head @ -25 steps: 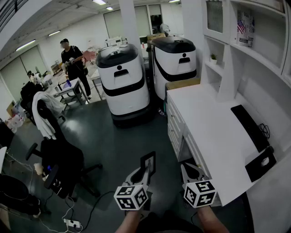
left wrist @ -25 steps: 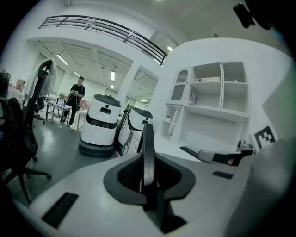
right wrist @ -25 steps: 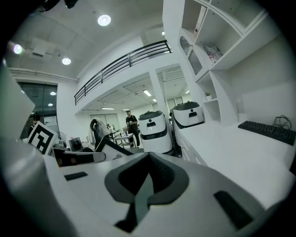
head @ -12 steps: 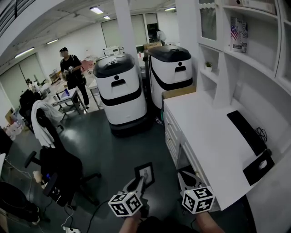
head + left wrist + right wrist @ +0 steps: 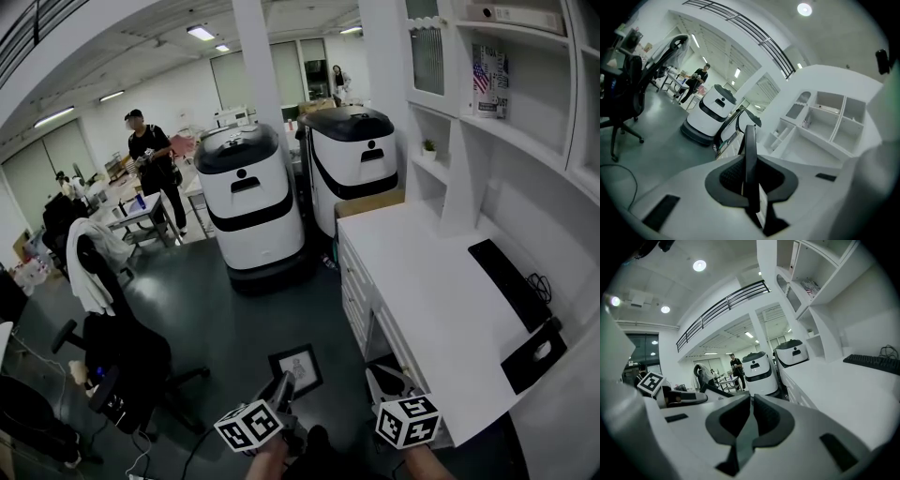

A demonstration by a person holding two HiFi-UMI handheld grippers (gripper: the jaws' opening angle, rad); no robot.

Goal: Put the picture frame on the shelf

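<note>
A small black picture frame (image 5: 296, 368) with a pale print hangs over the dark floor, low in the head view. My left gripper (image 5: 279, 389) is shut on the frame's near edge. In the left gripper view the frame (image 5: 750, 154) stands edge-on between the pads, pointing up toward the white shelf unit (image 5: 820, 122). My right gripper (image 5: 386, 382) sits beside it near the desk's corner; its jaws (image 5: 751, 416) are shut with nothing between them. The white shelf (image 5: 525, 141) rises along the right wall above the white desk (image 5: 441, 281).
Two large white-and-black machines (image 5: 255, 197) (image 5: 354, 159) stand ahead by the desk's end. A person (image 5: 150, 150) stands far left. A black office chair (image 5: 122, 347) is near left. A keyboard (image 5: 506, 272), a mouse pad (image 5: 534, 352) and a small plant (image 5: 428, 147) sit on the desk and shelf.
Both grippers have sunk toward the bottom edge of the head view as the view lifted. The picture frame has tipped from nearly upright to lying flatter, its face turned upward.
</note>
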